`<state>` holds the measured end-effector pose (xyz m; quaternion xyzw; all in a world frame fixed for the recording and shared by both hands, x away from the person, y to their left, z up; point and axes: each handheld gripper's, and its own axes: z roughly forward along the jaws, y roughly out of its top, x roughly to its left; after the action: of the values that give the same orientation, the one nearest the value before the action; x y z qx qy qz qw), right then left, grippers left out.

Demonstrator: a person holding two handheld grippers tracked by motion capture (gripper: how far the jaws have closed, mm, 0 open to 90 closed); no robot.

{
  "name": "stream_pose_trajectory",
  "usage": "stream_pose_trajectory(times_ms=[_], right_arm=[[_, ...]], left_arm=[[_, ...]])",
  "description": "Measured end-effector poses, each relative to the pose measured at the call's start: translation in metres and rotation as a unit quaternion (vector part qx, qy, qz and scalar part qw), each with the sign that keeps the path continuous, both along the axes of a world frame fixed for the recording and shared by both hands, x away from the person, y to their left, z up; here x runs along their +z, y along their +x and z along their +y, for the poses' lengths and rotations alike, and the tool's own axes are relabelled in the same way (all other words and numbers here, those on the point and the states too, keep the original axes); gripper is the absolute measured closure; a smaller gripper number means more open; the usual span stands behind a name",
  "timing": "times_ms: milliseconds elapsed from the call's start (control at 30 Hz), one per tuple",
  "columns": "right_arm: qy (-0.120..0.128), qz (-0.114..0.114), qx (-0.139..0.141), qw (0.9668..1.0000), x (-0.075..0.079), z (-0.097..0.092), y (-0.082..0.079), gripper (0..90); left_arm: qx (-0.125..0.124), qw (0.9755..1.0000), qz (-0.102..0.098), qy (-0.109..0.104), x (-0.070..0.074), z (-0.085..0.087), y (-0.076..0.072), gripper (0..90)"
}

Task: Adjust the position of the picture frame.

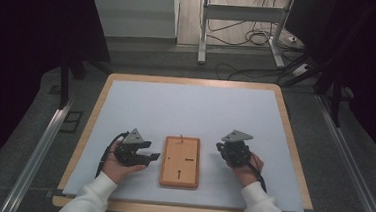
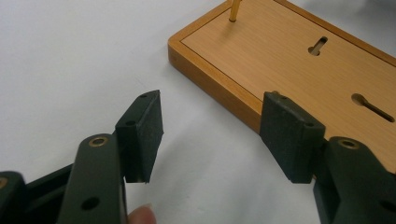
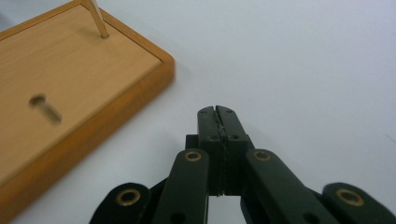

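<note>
Left tongs (image 1: 148, 153): jaws apart, nothing between them, poised just beside the left edge of the wooden board (image 1: 180, 161). Right tongs (image 1: 225, 147): jaws pressed together, empty, near the board's right side.

Counter (image 1: 125, 111): pale, smooth sheet; the board lies at its near middle, between the two tongs, and would likely slide if nudged by one jaw alone.

Board: raised rim, three keyhole slots; a one-sided pinch could tip it.

Peg (image 2: 235, 10): thin, seemingly brass, upright at the board's far end; a careless sweep may bend or dislodge it.
</note>
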<state>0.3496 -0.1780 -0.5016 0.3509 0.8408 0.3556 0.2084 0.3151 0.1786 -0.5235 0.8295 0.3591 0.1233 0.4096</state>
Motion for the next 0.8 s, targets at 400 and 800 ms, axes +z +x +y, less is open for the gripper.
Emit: stream_pose_trajectory(times_ms=[400,800], right_arm=[[0.043,0.022,0.002,0.9988,-0.003,-0.058,-0.049,77.9],[0.069,0.017,-0.008,0.9974,-0.012,-0.061,-0.056,29.7]], left_arm=[[-0.003,1.0000,-0.006,0.003,-0.001,0.000,0.000,38.4],[0.003,0.9999,-0.009,0.008,-0.001,0.001,0.000,36.4]])
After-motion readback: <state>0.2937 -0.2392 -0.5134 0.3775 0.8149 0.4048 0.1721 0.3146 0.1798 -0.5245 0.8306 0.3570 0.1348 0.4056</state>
